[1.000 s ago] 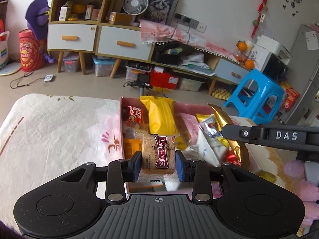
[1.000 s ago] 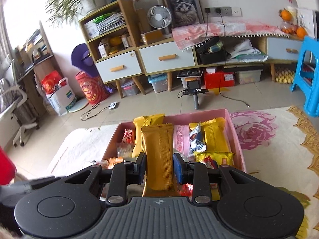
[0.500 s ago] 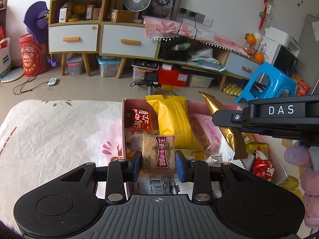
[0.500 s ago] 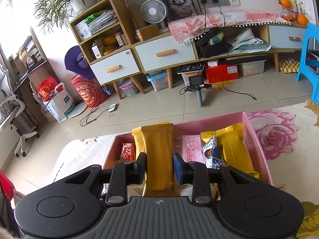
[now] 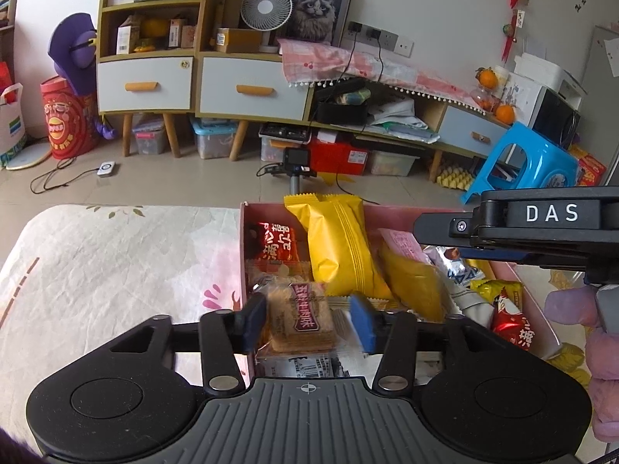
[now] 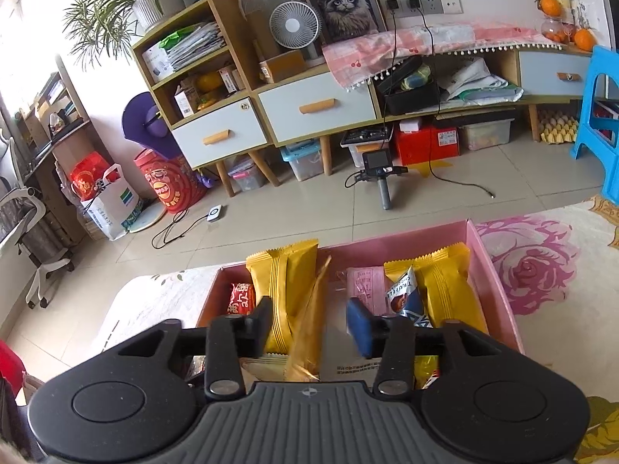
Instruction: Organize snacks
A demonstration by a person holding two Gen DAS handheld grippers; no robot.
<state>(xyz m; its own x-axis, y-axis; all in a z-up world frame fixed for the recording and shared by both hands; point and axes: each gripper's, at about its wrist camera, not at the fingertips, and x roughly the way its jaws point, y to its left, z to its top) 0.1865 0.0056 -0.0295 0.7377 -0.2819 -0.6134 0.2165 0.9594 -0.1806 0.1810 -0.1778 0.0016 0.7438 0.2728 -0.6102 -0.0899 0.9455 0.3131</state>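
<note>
The left gripper (image 5: 307,319) hangs over the near left corner of the pink box (image 5: 243,255), fingers spread. The biscuit pack (image 5: 301,317) lies in the gap between them, tilted a little, its long axis running away from the fingers. Clear space shows on the blue-pad side and the dark pad seems just off the wrapper, so it looks released, not pinched. Below it sits a clear pack with a barcode.

The right gripper (image 6: 307,324) is also wide open. A gold wrapper (image 6: 309,321) stands blurred in its gap, nearer the dark finger, touching neither pad that I can see; it looks to be dropping into the box. Its long axis runs away from the fingers, parallel to the yellow pack (image 6: 286,294) just beyond the dark finger. Past the blue finger lie a pink pack (image 6: 363,286), a truffle pack (image 6: 406,297) and a second yellow pack (image 6: 445,290).

Both snacks now seem inside the box, so the step in hand reads as the letting go. The coming move turns on clearance: each pack lies lengthwise between open fingers, so a straight pull back and up along that axis should free them without dragging a wrapper. The left gripper is nearer the biscuit pack, the right nearer the gold one. The risk is the gold wrapper leaning on the dark finger and tipping as it withdraws.
</note>
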